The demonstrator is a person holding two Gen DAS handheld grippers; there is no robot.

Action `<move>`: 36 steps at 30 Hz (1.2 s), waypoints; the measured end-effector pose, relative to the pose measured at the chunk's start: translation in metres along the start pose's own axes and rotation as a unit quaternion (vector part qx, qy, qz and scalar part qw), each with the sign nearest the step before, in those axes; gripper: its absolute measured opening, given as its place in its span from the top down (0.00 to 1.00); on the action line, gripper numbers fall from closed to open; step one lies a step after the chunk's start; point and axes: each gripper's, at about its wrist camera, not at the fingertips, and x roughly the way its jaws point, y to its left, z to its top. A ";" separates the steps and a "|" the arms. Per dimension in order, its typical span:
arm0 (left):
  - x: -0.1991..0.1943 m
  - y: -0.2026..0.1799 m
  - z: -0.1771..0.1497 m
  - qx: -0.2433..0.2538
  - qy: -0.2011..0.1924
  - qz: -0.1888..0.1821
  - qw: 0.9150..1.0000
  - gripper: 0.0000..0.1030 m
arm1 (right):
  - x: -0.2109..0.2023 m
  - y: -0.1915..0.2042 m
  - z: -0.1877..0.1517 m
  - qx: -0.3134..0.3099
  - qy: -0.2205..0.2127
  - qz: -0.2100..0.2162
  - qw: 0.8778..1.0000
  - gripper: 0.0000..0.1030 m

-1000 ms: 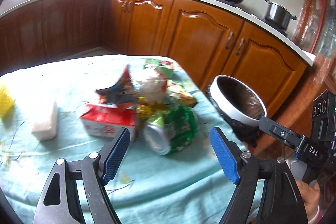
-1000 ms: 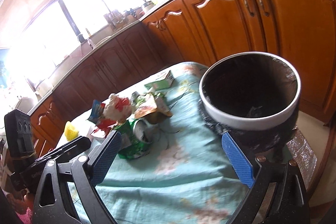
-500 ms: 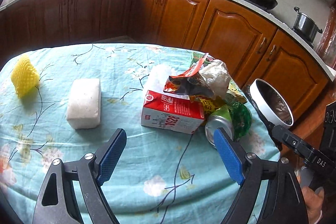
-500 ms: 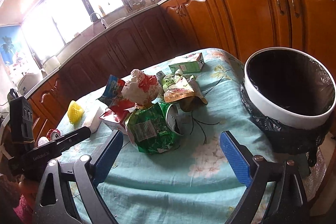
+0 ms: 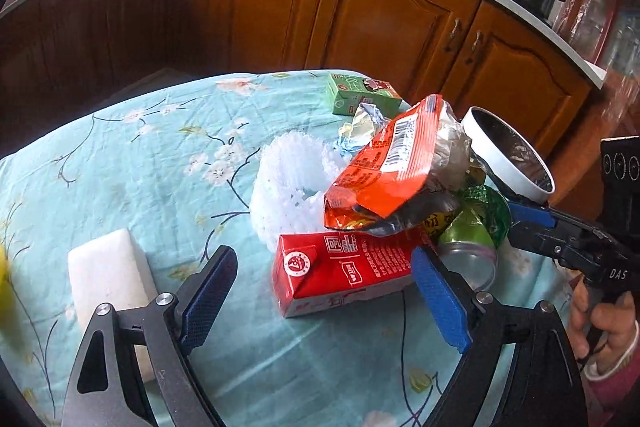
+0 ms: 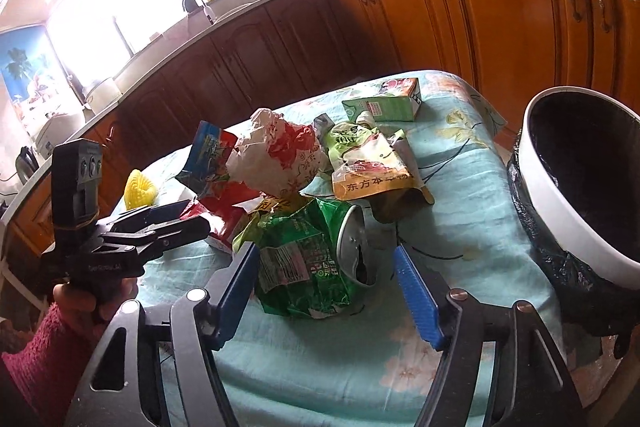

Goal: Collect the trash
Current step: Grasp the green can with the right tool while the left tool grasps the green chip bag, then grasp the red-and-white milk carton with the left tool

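the trash sits heaped on the right half of a table under a pale blue floral tablecloth (image 5: 168,163). nearest the left gripper (image 5: 320,287) lies a red milk carton (image 5: 344,267) on its side, printed with white chinese characters and a round white emblem; it lies between the blue pads, which are not pressing on it, and the jaws are opening wide. an orange snack bag (image 5: 384,167) with a white barcode label leans on top of it, and white foam netting (image 5: 288,187) spreads behind.

in the right wrist view a crushed green can (image 6: 348,251) wrapped in a torn green packet (image 6: 296,259) with a barcode panel lies between the fingers of the right gripper (image 6: 324,291); its jaws are closing but the pads stand clear of it. behind it are a crumpled white-and-red wrapper (image 6: 276,155), a green-and-yellow pouch (image 6: 368,163) with chinese lettering, and a small green juice box (image 6: 384,103) near the far edge.

a white-rimmed bin (image 6: 568,187) lined with a black bag stands just off the table's right edge. on the left, well apart from the heap, lie a white block (image 5: 108,279) and a yellow foam net (image 6: 140,191), with bare cloth around them. the letters "das" show on the right gripper's black body. wooden cabinets (image 5: 380,19) curve behind the table.
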 end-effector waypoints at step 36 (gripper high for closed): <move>0.012 -0.067 -0.027 0.106 0.028 -0.010 0.994 0.71 | -0.059 -0.040 -0.021 0.039 -0.016 -0.054 0.998 0.88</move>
